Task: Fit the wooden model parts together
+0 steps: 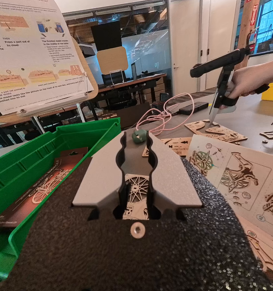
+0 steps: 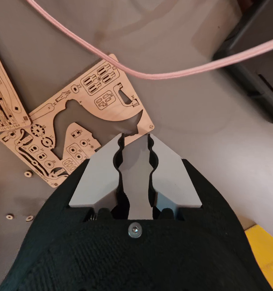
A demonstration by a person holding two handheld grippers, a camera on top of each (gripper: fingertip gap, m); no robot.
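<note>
Hovering low over the grey table, right gripper spread apart, nothing between its fingers. Tips right at the near corner of a flat wooden parts sheet, close to a big cut-out hole; touching or not, cannot tell. Pink cord looping past the far end of that sheet. Three tiny wooden rings loose on the table to the left.

Hanging above the table, left gripper spread apart too, holding nothing. Wooden wheel sheet under the gap between its fingers. Green bin to the left, with the kit box lying inside. Picture guide to the right. Small green case just past the tips.
</note>
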